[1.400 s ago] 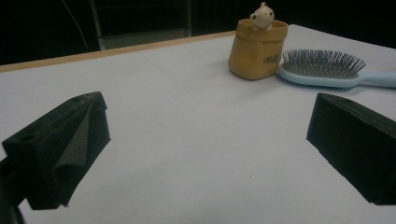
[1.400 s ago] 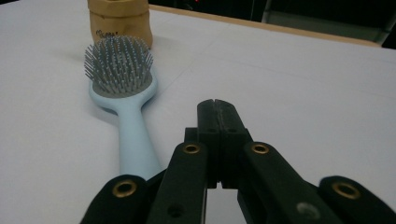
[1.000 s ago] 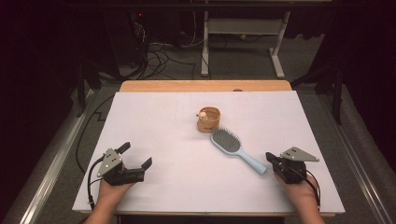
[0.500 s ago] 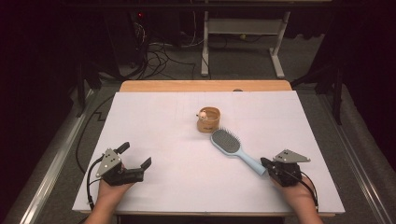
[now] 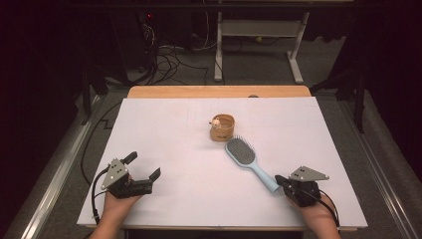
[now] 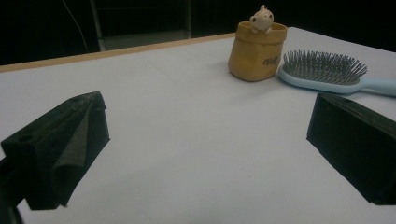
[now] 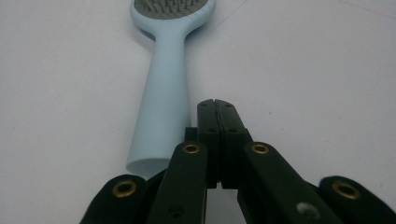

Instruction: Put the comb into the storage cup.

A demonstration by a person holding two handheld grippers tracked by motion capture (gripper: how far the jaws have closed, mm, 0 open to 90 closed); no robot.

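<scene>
- Pale blue hairbrush (image 5: 247, 160) flat on white table sheet (image 5: 189, 139), bristles up; head just beside pouch (image 5: 222, 128), handle slanting away from pouch toward near right corner.
- Tan pouch with small bear figure (image 6: 261, 19) peeking over its rim; upright near sheet centre, taken as landmark.
- Right gripper (image 5: 279, 181) well nearer than pouch and to its right, at free end of brush handle; jaws pressed fully together, nothing between them.
- Seen from right gripper view: closed tips (image 7: 216, 109) lying just beside handle (image 7: 164, 98), on its right flank, not around it; contact between jaw and handle not clear.
- Left gripper (image 5: 144, 173) well left of pouch and nearer table's front edge; jaws spread wide, empty, bare sheet between them.
- Seen from left gripper view: pouch and brush head (image 6: 322, 70) beyond and right of the spread jaws, both well apart from them.
- Wooden table edge (image 5: 219, 91) beyond pouch, past far border of sheet.
- Hand (image 5: 115, 209) under left gripper, hand (image 5: 318, 216) under right, both at near edge, far from pouch.
</scene>
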